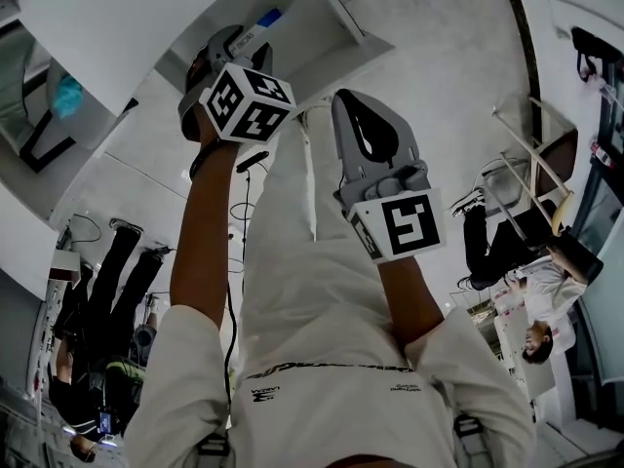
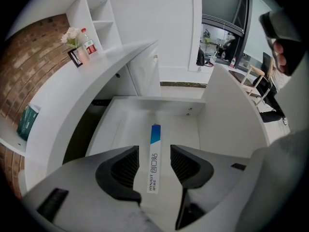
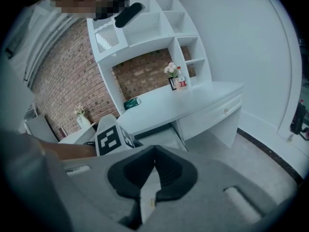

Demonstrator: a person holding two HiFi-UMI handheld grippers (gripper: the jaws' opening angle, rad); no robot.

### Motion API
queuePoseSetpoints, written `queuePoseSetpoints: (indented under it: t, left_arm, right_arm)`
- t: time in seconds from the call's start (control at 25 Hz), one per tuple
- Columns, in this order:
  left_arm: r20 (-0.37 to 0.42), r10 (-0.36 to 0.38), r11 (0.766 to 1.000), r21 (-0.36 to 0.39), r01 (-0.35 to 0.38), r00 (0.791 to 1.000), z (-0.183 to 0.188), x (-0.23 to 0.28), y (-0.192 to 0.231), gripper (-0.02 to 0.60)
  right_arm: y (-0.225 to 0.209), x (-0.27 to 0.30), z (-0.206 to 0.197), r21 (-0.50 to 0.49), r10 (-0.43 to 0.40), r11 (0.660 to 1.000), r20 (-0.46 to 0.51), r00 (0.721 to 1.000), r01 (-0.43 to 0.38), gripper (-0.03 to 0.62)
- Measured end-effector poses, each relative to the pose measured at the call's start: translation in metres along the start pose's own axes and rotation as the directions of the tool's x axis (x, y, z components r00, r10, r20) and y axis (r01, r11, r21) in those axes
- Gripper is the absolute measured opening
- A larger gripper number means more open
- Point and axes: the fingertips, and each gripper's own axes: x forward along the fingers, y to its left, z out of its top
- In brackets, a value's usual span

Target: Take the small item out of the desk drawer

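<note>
My left tool (image 2: 154,152) stands with its jaws wide apart over the open drawer (image 2: 227,105) of the white bench (image 2: 87,76). The slim box (image 2: 155,133) lies flat on the drawer floor, lengthwise in line with the gap; neither pad touches it, and I cannot tell whether the tips are down at its level. My right tool (image 3: 154,151) hangs back, well apart from the drawer, jaws together on nothing.

What could go wrong, as I judge it: the box is low and thin, so closing too high would catch only air or its top edge, and it could tip or skid toward the drawer's back wall; coming down too far would knock the tips on the drawer floor; a grip near one end could let the long box swing and drop on the lift.

Counted:
- one box in the drawer, and nothing else I can see in it
- one drawer open, plus one shut drawer (image 3: 227,111) beside it
- two tools
- on the benchtop, one bottle (image 2: 89,44), one bunch of flowers (image 2: 71,35) and one teal packet (image 2: 28,121)
</note>
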Motion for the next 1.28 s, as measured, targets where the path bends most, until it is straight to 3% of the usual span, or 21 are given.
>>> queuePoseSetpoints:
  t: [0.52, 0.8, 0.88, 1.28]
  left_arm:
    - [-0.099, -0.057, 0.997, 0.042, 0.062, 0.993, -0.017, 0.039, -0.003, 0.192]
    - [-0.140, -0.066, 0.996, 0.054, 0.075, 0.988, -0.024, 0.056, -0.008, 0.151]
    - [-0.143, -0.070, 0.995, 0.058, 0.079, 0.987, -0.024, 0.058, -0.009, 0.088]
    - [-0.121, -0.068, 0.996, 0.048, 0.074, 0.990, -0.014, 0.035, -0.013, 0.078]
  right_arm:
    - [-0.002, 0.000, -0.009, 0.016, -0.002, 1.000, -0.009, 1.000, 0.002, -0.003]
    - [-0.009, -0.002, -0.013, 0.022, -0.008, 1.000, -0.009, 1.000, 0.009, -0.003]
    - [-0.012, -0.003, -0.012, 0.022, -0.011, 1.000, -0.005, 1.000, 0.011, -0.003]
    - [-0.014, -0.015, -0.005, 0.023, -0.011, 1.000, 0.011, 1.000, 0.011, -0.003]
